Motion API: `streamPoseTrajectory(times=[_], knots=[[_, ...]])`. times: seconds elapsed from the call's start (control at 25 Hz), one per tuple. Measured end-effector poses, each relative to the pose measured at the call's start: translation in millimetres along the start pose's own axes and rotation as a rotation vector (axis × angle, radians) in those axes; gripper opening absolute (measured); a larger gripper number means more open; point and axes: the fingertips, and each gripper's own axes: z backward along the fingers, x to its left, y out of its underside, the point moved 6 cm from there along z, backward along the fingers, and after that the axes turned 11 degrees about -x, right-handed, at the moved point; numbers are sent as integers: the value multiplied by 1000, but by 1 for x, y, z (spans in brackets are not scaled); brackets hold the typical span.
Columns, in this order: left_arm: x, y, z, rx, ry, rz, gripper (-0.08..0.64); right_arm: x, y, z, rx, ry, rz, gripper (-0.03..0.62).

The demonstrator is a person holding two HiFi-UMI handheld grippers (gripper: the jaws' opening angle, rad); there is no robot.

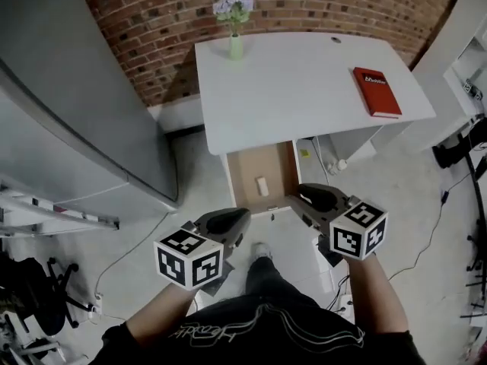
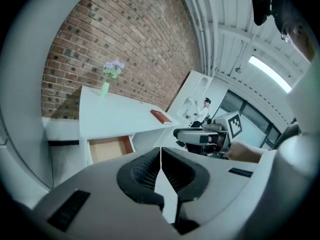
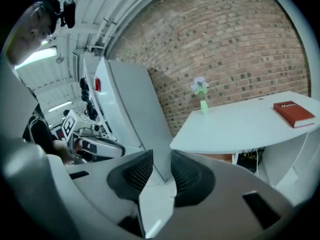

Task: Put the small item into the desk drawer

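A small pale item lies inside the open wooden drawer under the white desk. Both grippers hover over the floor just in front of the drawer's front edge, clear of the item. My left gripper points toward the drawer; in the left gripper view its pads meet at the tips with nothing between them. My right gripper sits at the drawer's right front corner. In the right gripper view a gap shows between its pads, and that gap is empty.
A red book and a green vase of flowers stand on the desk. A tall grey cabinet fills the left. Cables trail on the floor at the right, and an office chair sits at the lower left.
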Motion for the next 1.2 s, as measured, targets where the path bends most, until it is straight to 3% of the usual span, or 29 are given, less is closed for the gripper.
streamPoseTrajectory(times=[0.08, 0.28, 0.48, 0.72, 1.2], knots=[[-23, -16, 14, -35, 46, -21, 25, 33, -16, 19, -43, -46, 30, 104], [-78, -37, 55, -82, 144, -51, 25, 107, -41, 65, -148, -103, 1, 61], [-114, -55, 87, -137, 200, -109, 25, 149, -61, 94, -214, -128, 60, 52], [-136, -57, 103, -178, 215, -133, 25, 167, -60, 116, -244, -126, 89, 52], [-142, -55, 101, -194, 191, -156, 25, 153, -53, 121, -260, -87, 69, 49]])
